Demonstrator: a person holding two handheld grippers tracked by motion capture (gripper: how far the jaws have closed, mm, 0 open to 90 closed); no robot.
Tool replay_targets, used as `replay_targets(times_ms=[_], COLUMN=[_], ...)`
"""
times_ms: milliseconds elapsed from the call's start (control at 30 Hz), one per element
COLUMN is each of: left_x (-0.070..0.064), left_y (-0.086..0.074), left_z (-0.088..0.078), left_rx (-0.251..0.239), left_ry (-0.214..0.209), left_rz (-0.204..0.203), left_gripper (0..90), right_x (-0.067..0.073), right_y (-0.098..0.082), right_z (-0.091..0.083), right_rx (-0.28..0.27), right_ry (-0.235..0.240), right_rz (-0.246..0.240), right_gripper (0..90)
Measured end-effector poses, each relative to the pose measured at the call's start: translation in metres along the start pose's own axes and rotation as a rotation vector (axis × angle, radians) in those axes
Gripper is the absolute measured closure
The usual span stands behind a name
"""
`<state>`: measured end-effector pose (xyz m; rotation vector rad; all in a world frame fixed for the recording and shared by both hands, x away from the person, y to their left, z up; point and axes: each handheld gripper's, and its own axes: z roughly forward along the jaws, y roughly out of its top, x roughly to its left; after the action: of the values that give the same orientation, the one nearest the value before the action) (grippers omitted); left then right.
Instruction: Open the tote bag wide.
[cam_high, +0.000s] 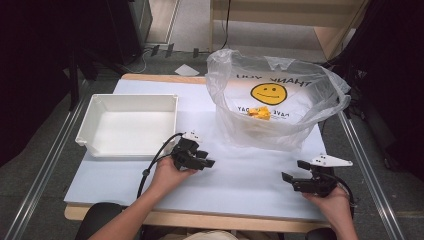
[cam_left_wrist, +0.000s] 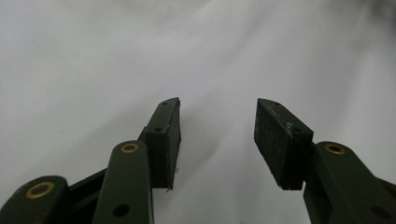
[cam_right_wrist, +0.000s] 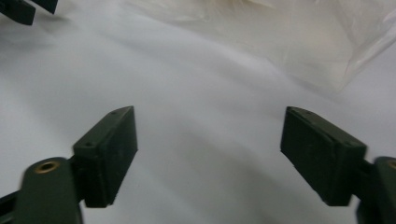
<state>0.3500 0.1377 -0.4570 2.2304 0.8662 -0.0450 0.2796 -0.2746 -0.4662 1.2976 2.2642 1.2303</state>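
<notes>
- We see the left gripper (cam_high: 209, 161) held low over the white table (cam_high: 240, 175), just in front of the near right corner of the white bin (cam_high: 127, 125); its tips point toward the right side of the table
- In the left gripper view its jaws stand partly apart with nothing between the pads (cam_left_wrist: 173, 140), bare white surface beyond them
- We note the right gripper (cam_high: 295, 171) near the front right of the table, well apart from the left one, tips pointing left, grey plate on top
- In the right gripper view its jaws stand wide apart, empty; the left gripper's black tips (cam_right_wrist: 28, 8) show at the upper left corner, the bag's crumpled edge (cam_right_wrist: 299, 42) ahead at the upper right
- The clear plastic bag (cam_high: 280, 95), printed with a yellow smiley face, stands open at the back right of the table, beyond both grippers and touched by neither
- A small orange-yellow item (cam_high: 260, 113) lies inside the bag; we cannot tell what it is
- The bin sits at the left, beside the bag
</notes>
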Motion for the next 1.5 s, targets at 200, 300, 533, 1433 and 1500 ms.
replay_targets(times_ms=[200,300,533,1433,1500], left_x=[-0.008,-0.006,-0.005,-0.007,-0.007], left_y=[0.000,0.000,0.000,0.003,0.004], left_z=[-0.004,-0.004,-0.004,0.002,0.002], left_rx=[-0.031,-0.025,-0.028,-0.004,-0.002], left_ry=[0.033,0.033,0.024,0.003,0.004], left_rz=[0.071,0.065,0.057,0.072,0.075], left_gripper=[48.1,45.6,44.8,45.0,45.1], right_x=[-0.002,-0.003,-0.003,-0.016,-0.017], right_y=[0.001,0.000,0.000,0.003,0.004], right_z=[0.001,0.000,0.000,-0.007,-0.006], right_rx=[-0.001,-0.006,0.000,-0.037,-0.031], right_ry=[-0.020,-0.019,-0.010,-0.028,-0.028], right_rz=[-0.007,-0.003,0.001,0.000,0.015], right_gripper=[29.4,31.2,33.6,43.2,42.8])
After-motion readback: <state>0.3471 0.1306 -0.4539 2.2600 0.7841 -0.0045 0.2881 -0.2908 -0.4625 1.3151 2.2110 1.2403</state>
